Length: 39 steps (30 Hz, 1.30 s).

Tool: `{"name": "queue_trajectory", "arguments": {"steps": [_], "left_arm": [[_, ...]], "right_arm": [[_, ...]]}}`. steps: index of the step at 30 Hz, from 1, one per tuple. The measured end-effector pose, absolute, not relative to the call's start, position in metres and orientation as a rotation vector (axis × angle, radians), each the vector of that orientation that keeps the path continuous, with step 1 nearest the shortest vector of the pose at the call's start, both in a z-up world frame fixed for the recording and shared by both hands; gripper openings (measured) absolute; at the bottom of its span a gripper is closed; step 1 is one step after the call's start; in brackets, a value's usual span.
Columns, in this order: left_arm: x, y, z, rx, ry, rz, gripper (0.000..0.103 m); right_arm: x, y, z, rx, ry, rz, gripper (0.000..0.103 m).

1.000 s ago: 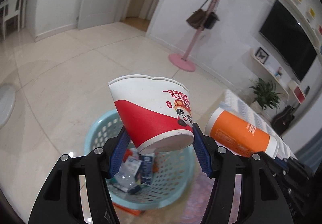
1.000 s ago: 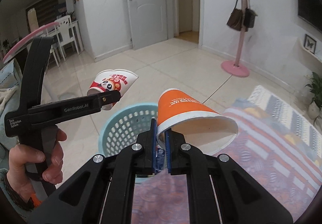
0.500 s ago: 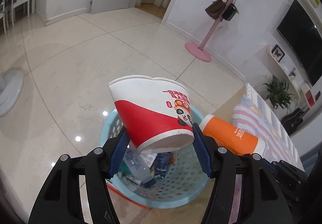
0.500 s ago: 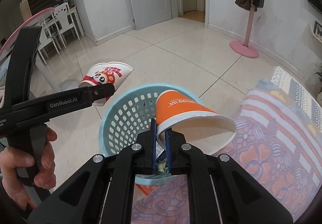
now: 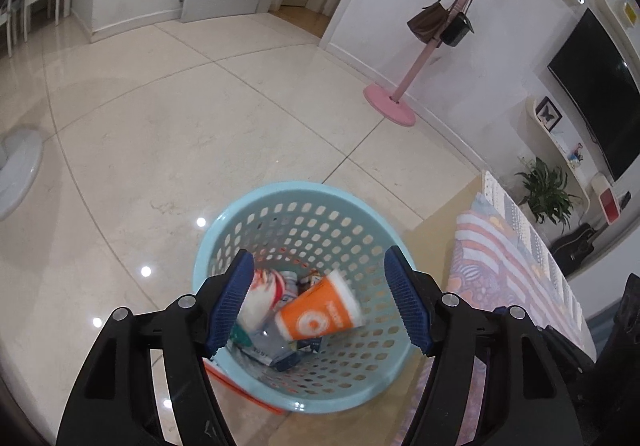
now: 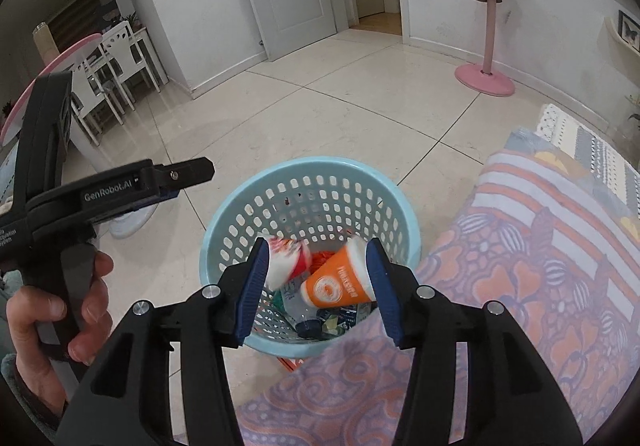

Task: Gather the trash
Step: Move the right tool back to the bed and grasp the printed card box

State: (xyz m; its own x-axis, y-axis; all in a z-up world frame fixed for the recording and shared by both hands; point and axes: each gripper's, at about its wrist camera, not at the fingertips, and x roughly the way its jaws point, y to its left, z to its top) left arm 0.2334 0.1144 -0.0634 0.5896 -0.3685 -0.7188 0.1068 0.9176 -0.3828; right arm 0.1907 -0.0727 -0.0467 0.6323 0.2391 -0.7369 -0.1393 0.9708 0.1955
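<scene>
A light blue perforated basket (image 5: 304,201) stands on the floor below both grippers; it also shows in the right wrist view (image 6: 308,173). An orange paper cup (image 5: 318,314) and a red and white paper cup (image 5: 262,296) lie inside it, blurred, on top of other trash; in the right wrist view the orange cup (image 6: 338,282) and the red and white cup (image 6: 286,256) show too. My left gripper (image 5: 320,302) is open and empty above the basket. My right gripper (image 6: 318,286) is open and empty above it. The left gripper (image 6: 120,185) also appears at the left of the right wrist view.
A patterned orange and purple cloth (image 6: 520,286) covers a surface right of the basket. A pink coat stand (image 5: 394,105) with bags stands at the far wall. An orange flat item (image 5: 240,390) lies under the basket. White chairs (image 6: 116,73) stand at far left.
Both grippers have opened over the basket. The red and white cup left my left gripper and the orange cup left my right gripper; both now lie in the basket.
</scene>
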Motion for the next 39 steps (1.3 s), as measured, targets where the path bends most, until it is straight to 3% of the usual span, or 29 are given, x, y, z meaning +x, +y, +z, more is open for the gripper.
{"name": "queue_trajectory", "arguments": {"steps": [7, 12, 26, 32, 39], "left_arm": [[0.227, 0.1, -0.053, -0.31, 0.854, -0.331, 0.07], [0.217, 0.081, -0.043, -0.28, 0.811, -0.376, 0.071], [0.187, 0.022, -0.024, -0.199, 0.73, -0.508, 0.074], [0.168, 0.001, -0.018, -0.197, 0.702, -0.563, 0.081], [0.153, -0.037, -0.021, -0.08, 0.682, -0.573, 0.082]], "right_arm": [[0.169, -0.088, -0.037, 0.126, 0.823, 0.179, 0.047], [0.147, -0.11, -0.017, 0.143, 0.763, 0.123, 0.058], [0.04, -0.223, 0.011, 0.255, 0.631, -0.259, 0.075], [-0.037, -0.273, -0.005, 0.287, 0.67, -0.547, 0.076], [-0.116, -0.329, -0.042, 0.44, 0.731, -0.752, 0.077]]}}
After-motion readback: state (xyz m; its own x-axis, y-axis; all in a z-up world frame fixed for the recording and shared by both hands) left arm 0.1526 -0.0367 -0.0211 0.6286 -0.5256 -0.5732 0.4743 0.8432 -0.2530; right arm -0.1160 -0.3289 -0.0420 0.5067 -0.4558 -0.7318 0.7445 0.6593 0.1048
